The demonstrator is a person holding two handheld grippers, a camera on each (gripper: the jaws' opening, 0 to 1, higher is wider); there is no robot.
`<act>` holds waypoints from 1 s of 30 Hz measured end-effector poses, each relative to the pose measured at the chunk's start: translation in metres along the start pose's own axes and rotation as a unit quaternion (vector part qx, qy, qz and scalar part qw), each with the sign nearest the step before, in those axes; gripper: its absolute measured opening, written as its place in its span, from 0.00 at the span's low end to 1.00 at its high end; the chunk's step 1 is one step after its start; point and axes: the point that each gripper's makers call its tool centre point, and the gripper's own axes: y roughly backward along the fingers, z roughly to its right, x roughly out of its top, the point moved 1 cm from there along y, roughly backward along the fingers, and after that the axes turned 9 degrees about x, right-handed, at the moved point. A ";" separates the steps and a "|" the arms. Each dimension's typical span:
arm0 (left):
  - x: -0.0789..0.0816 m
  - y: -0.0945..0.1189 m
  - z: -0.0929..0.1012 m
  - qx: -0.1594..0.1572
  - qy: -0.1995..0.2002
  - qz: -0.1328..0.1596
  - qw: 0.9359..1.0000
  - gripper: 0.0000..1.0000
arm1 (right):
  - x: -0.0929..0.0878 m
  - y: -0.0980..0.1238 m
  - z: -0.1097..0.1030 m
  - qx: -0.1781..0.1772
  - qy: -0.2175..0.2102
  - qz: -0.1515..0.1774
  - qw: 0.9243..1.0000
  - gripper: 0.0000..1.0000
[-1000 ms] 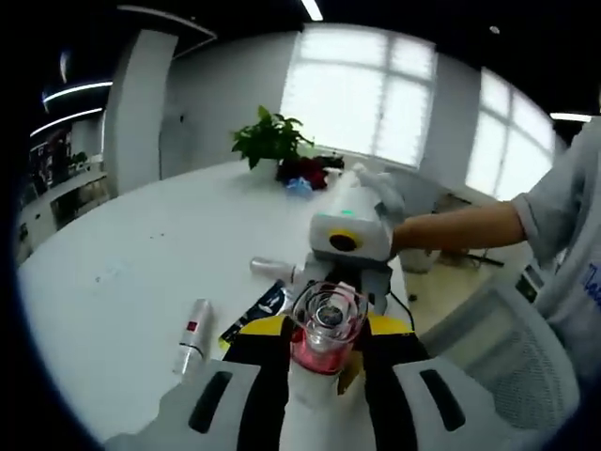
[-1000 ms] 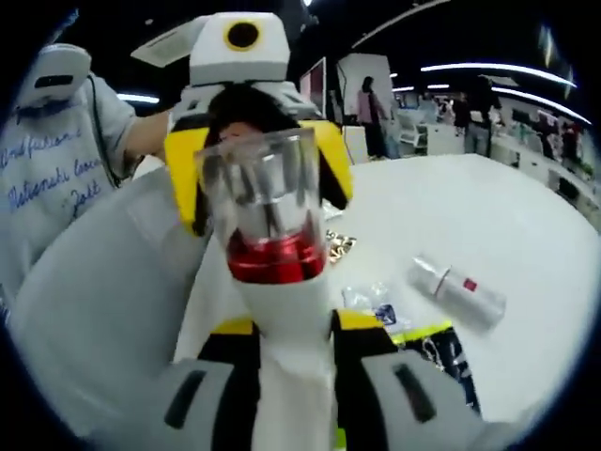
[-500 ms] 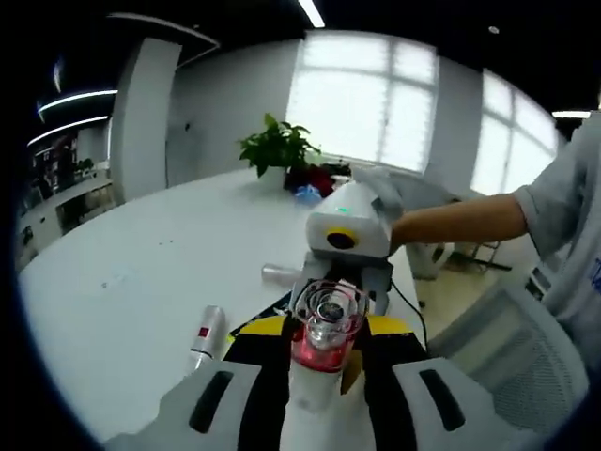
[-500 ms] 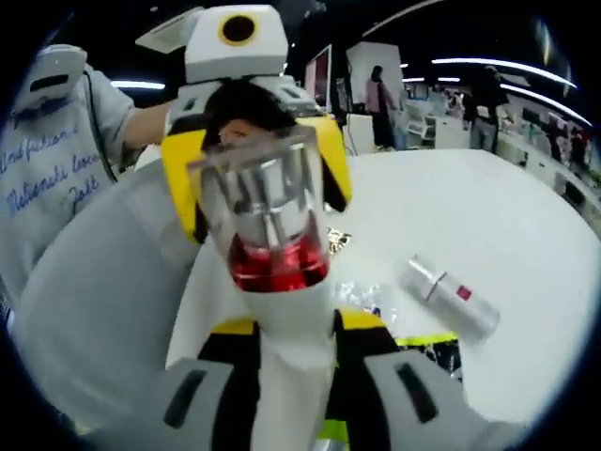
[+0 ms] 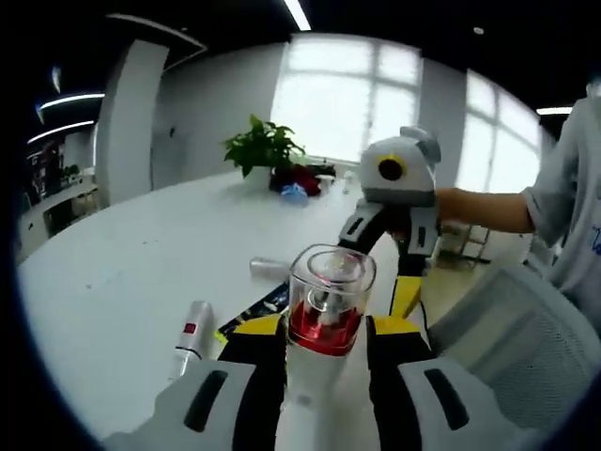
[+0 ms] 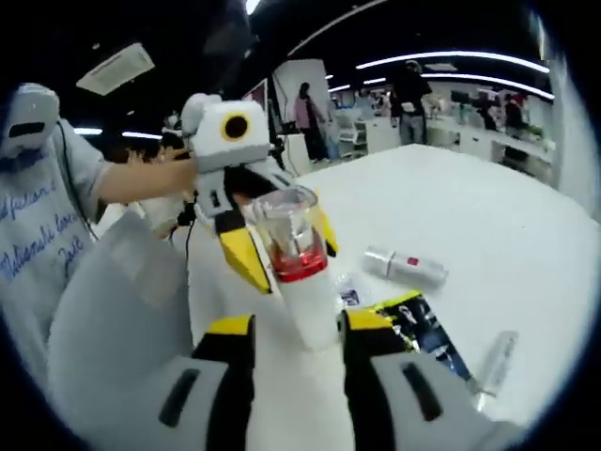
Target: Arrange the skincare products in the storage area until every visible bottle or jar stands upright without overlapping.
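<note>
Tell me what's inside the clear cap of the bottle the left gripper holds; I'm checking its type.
Through the clear cap a pump nozzle shows above a red collar. The white bottle is opaque, so its contents are hidden.

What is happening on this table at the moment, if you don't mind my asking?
A person is working with a gripper in each hand. The left gripper holds a white bottle with a clear cap and red band, raised above the white table. The right gripper sits open just short of the bottle. A small silver tube with a red mark lies on its side on the table beside a dark packet, so tidying is unfinished.
</note>
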 end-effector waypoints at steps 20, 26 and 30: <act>-0.023 -0.007 -0.001 0.012 -0.023 -0.014 1.000 0.27 | 0.055 -0.025 -0.006 -0.178 0.017 0.051 0.983 0.40; -0.023 -0.007 -0.002 0.016 -0.025 -0.014 0.999 0.27 | 0.056 -0.024 0.002 -0.179 0.023 0.050 0.982 0.34; -0.023 -0.008 -0.002 0.025 -0.021 -0.016 0.999 0.27 | 0.056 -0.025 0.001 -0.171 0.028 0.050 0.984 0.30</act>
